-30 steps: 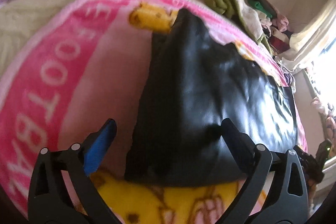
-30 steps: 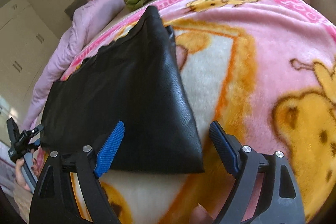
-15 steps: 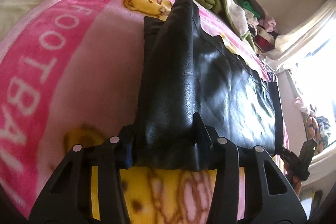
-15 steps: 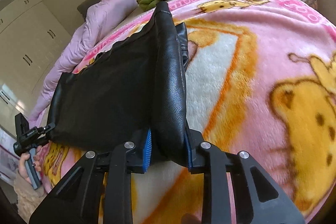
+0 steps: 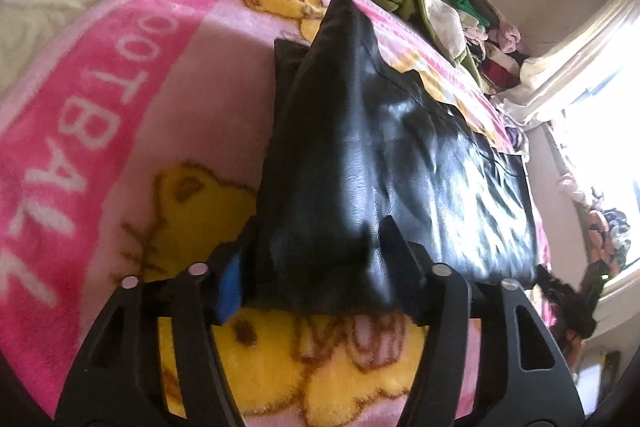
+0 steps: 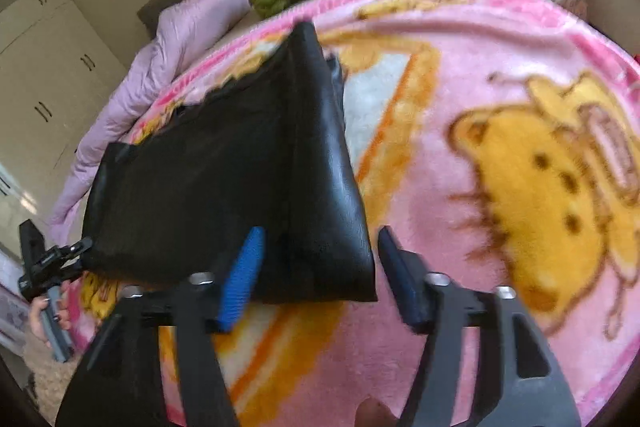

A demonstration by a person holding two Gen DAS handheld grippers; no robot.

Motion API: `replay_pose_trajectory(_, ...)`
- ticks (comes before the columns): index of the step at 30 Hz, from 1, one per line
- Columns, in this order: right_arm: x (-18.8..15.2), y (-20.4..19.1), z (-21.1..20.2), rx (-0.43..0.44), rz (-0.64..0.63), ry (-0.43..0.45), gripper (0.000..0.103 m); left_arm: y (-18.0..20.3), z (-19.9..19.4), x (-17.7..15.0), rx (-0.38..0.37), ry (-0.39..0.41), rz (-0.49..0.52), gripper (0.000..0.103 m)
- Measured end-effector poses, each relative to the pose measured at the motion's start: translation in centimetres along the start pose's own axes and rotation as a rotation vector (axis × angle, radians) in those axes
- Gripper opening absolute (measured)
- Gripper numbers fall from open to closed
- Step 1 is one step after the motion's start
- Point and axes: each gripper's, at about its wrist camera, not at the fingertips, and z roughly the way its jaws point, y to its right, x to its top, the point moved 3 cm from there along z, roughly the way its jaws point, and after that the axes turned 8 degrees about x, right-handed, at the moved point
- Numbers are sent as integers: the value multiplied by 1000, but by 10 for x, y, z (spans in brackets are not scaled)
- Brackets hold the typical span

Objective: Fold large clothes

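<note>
1. My left claw point(image 5: 314, 243) sits at the left near corner of the black leather garment point(image 5: 380, 147). Its jaws have just been opening after a tighter pinch half a second ago. The bunched corner fills the gap from pad to pad, so I cannot tell whether they press on it or only flank it.
2. The garment lies on the pink blanket point(image 5: 120, 107), straight ahead of both claws. Its long axis runs crosswise, from my left claw to my right. At each end a raised crease runs away from me toward the far edge.
3. My right claw point(image 6: 320, 233) straddles the right near corner. Its jaws have just been opening too, and they stand apart. A sliver of blanket shows between the leather and the right-hand finger, so this corner lies loose between them.
4. Both claws are equally near, one per corner, so I judge the next fold turns on that crosswise axis and needs both ends carried together.
5. A second ago both claws stood wide with the leather flat. Half a second ago both pinched it into a tall narrow ridge. Now the ridges are broader and slacker.
</note>
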Motion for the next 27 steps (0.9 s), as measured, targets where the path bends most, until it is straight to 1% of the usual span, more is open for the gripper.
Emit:
replay_pose_trajectory(3,4,-16,-18,-41,-82,79,63,9,-22,3,12,66,41,69)
replay_pose_trajectory(5,6,-30,-27,-57,-131,120,64,18,-34,3,60,110,85,76)
replay_pose_trajectory(7,6,-52,-32,-32,-200,154,64,36,-42,4,93,141,146,77)
replay_pose_trajectory(8,7,-63,-32,-21,-230,159,62,46,-42,5,101,148,177,77)
replay_pose_trajectory(9,6,-79,-30,5,-270,161,48,57,-41,6,103,151,203,77)
replay_pose_trajectory(10,4,-92,-27,31,-301,159,30,65,-38,8,101,150,222,77)
replay_pose_trajectory(13,-2,-128,-7,108,-359,106,15,98,-18,12,86,122,271,77)
replay_pose_trajectory(14,-6,-140,3,118,-383,89,13,106,-12,14,87,116,281,71)
replay_pose_trajectory(15,-9,-150,9,119,-402,73,12,113,-5,14,90,111,295,58)
replay_pose_trajectory(16,-12,-157,17,122,-418,55,11,120,4,14,98,98,308,52)
replay_pose_trajectory(18,-21,-170,35,138,-430,10,10,132,23,11,78,55,317,33)
replay_pose_trajectory(20,-29,-177,46,152,-434,-18,10,137,39,5,74,25,327,29)
replay_pose_trajectory(22,-36,-182,59,145,-446,-46,10,138,51,-3,100,7,337,29)
replay_pose_trajectory(25,-45,-186,74,142,-446,-92,10,136,63,-11,136,5,367,29)
replay_pose_trajectory(27,-51,-183,86,111,-441,-128,9,136,66,-13,147,2,380,29)
